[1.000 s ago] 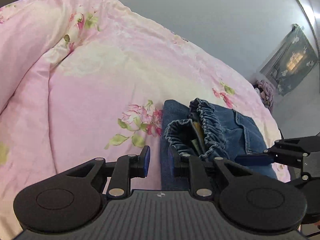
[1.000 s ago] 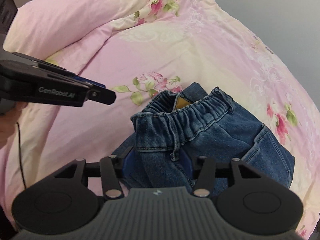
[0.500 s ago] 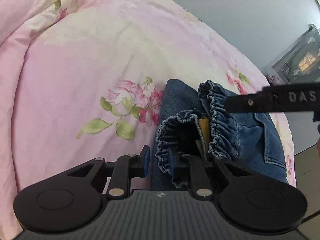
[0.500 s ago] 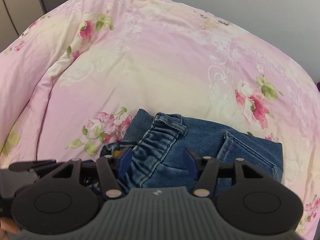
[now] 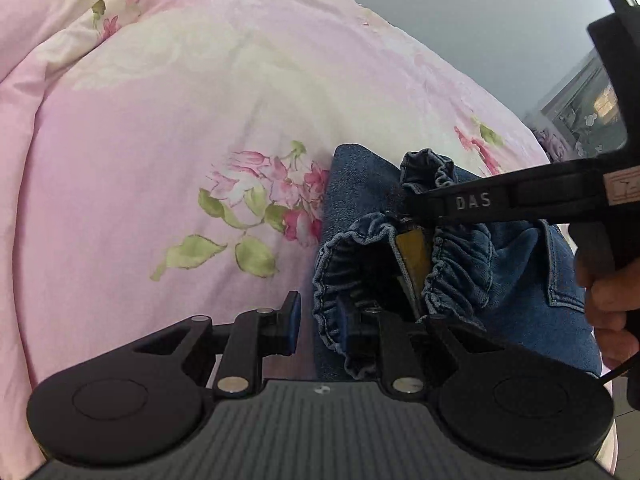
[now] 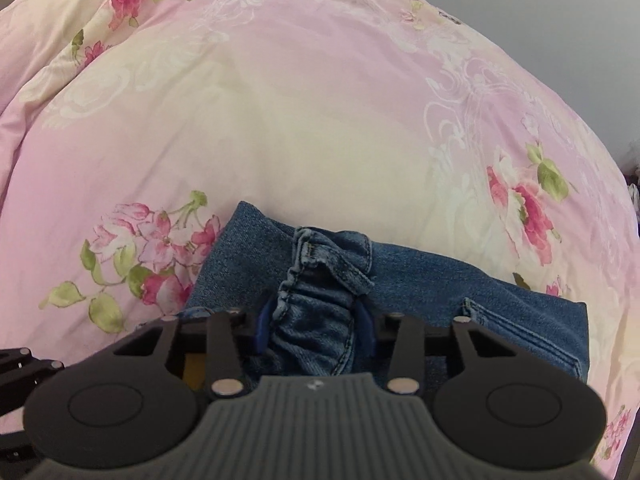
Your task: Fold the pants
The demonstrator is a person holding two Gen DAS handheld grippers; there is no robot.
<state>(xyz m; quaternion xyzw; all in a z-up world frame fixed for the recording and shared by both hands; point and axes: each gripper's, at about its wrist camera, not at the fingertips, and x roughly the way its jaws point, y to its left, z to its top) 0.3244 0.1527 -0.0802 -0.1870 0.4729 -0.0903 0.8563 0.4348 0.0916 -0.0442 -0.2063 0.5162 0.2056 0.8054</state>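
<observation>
On the pink floral quilt, near its front edge, lie the folded blue jeans. The left gripper is narrowly parted, the gathered waistband between its pads; whether they press it I cannot tell. The right gripper is closing, its jaws around a waistband bunch.

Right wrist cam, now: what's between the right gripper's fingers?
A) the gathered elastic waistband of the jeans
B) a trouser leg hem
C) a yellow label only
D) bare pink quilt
A: in the right wrist view the ruffled waistband of the jeans sits bunched between the blue pads of the right gripper, whose jaws are closing on it; the quilt lies beyond.
</observation>
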